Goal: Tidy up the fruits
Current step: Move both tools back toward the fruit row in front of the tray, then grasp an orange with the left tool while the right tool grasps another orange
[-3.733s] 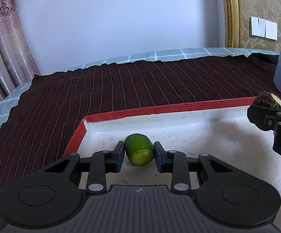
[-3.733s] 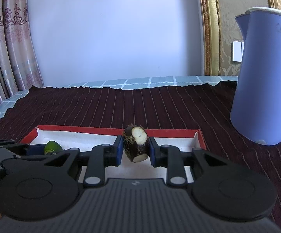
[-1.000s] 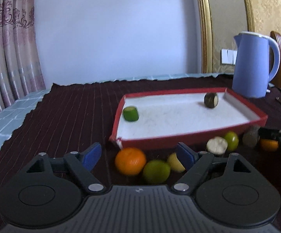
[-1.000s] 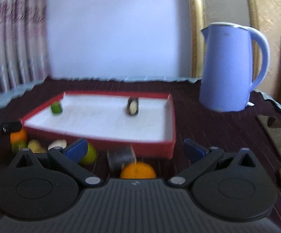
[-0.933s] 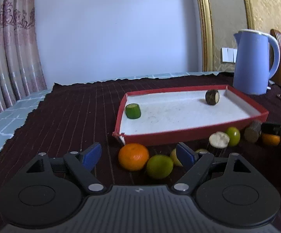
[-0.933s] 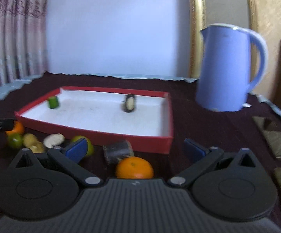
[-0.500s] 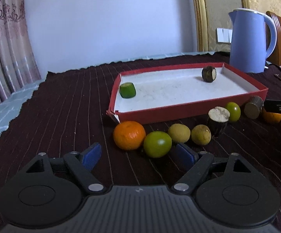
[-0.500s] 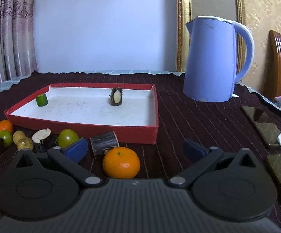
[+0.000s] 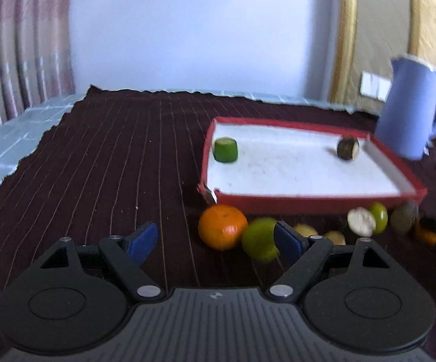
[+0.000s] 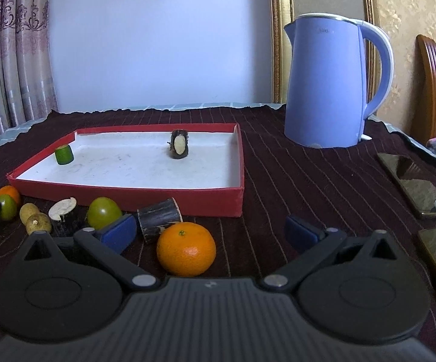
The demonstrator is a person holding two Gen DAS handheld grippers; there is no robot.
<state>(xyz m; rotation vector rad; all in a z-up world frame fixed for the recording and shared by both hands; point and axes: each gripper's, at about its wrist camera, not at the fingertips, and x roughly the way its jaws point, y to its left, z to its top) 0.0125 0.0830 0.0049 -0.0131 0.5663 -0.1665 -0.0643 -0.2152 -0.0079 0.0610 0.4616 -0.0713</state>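
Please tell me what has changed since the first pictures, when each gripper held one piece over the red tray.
Both grippers let go and pulled back: the green piece and the dark piece now lie in the red tray. The left gripper and right gripper are open near the oranges. The kettle stayed in place.

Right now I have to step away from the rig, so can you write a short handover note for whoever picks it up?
Left gripper: open, holding nothing, near an orange and a green fruit.
Right gripper: open, holding nothing, with another orange between its fingers, not gripped.
Done: the green chunk and the dark cut piece sit in the red tray.
Left: the oranges, green fruits, two small yellowish fruits and two dark cut pieces lie on the cloth in front of the tray.
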